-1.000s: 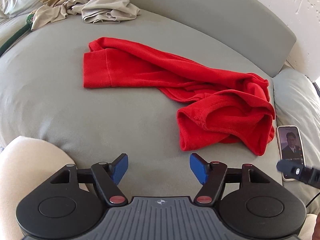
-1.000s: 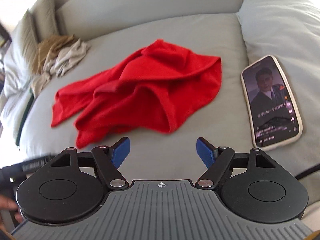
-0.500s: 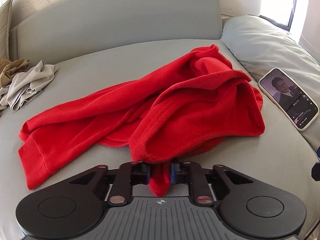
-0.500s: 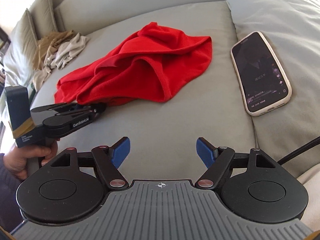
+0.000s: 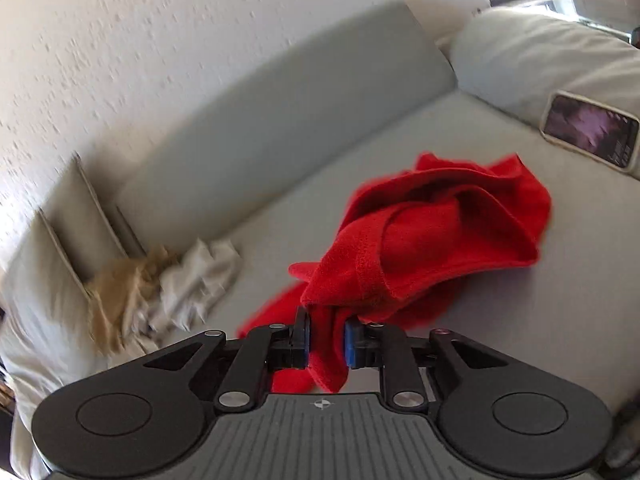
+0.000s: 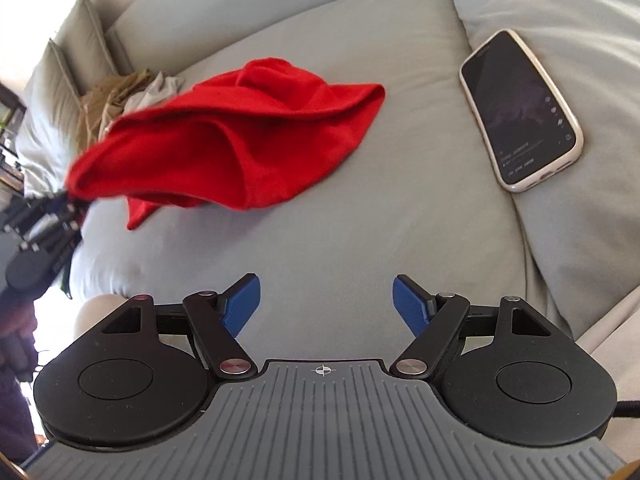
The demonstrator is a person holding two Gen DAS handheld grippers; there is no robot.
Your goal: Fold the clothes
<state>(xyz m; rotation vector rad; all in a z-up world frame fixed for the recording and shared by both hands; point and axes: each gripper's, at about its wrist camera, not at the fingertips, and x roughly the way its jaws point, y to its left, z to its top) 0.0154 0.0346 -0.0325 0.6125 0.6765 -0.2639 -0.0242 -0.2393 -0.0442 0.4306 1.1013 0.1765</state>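
Left gripper (image 5: 326, 340): fingers (image 5: 301, 338) nearly together with a bunch of the red garment (image 5: 432, 240) between them, cloth filling the gap and hanging below; jaws are easing open a little, but the pads look to be pressing on the fabric.

From that pinch the garment runs up and right in the left wrist frame, long axis diagonal, far end slumped on the sofa seat (image 5: 500, 320) near the phone (image 5: 590, 132).

Right gripper (image 6: 326, 304): fingers (image 6: 242, 304) spread wide, nothing between them, over bare seat at lower centre of its frame.

In the right wrist view the garment (image 6: 240, 140) lies above and left of those fingers, well apart; its free rounded end sits at upper centre. My read: the right hand is the one placed to take that end.

Crumpled beige and grey clothes (image 5: 160, 292) lie further off by the cushions.
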